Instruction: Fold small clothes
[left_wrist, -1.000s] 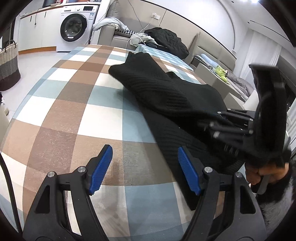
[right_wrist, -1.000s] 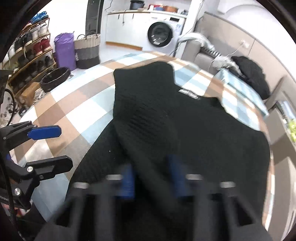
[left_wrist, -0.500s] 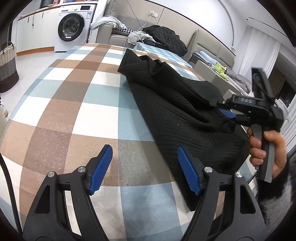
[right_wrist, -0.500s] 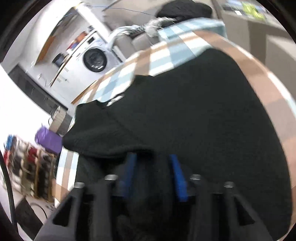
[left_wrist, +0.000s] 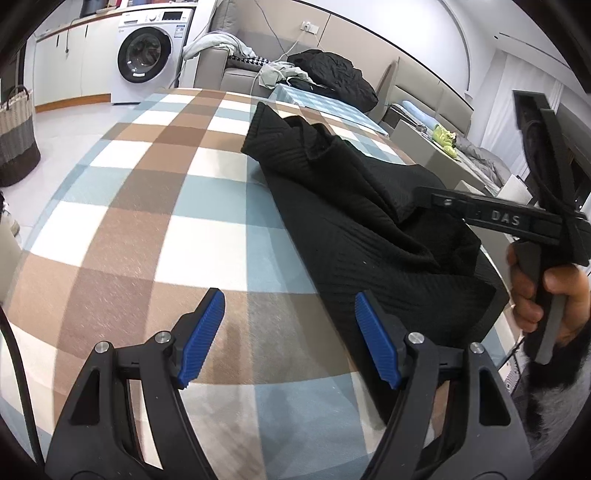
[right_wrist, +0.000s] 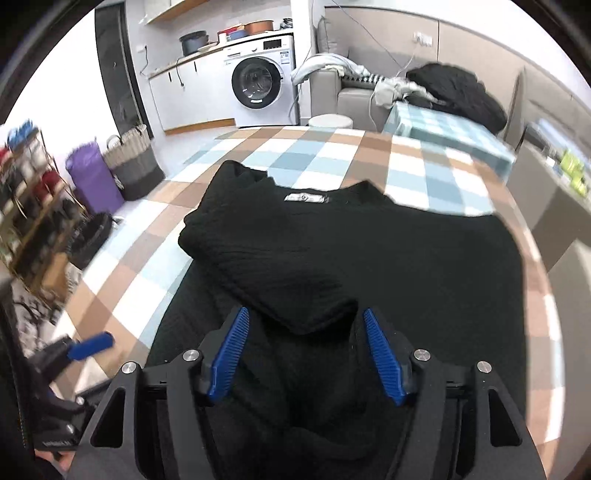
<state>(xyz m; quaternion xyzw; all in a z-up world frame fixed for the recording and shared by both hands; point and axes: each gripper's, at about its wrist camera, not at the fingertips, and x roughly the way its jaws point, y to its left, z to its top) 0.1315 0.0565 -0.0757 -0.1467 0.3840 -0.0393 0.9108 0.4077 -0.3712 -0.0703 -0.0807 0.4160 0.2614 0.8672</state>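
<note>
A black knit sweater (left_wrist: 369, 221) lies on the checked tablecloth (left_wrist: 147, 206), with one sleeve folded across its body (right_wrist: 273, 266). A white neck label (right_wrist: 306, 198) shows at the far collar. My left gripper (left_wrist: 288, 328) is open and empty, low over the cloth just left of the sweater's near edge. My right gripper (right_wrist: 304, 354) is open above the sweater, its blue pads either side of the folded sleeve's end without gripping it. The right gripper also shows in the left wrist view (left_wrist: 517, 221), held by a hand.
The table's right edge (left_wrist: 495, 325) runs close to the sweater. A washing machine (right_wrist: 258, 85), a sofa with clothes (right_wrist: 424, 88), a woven basket (right_wrist: 133, 162), a purple bin (right_wrist: 94, 177) and a shoe rack (right_wrist: 29, 192) stand around the table.
My right gripper was shut on the sleeve and carried it across the sweater; now it is open and the sleeve lies folded over the body. The left gripper has hardly moved.
</note>
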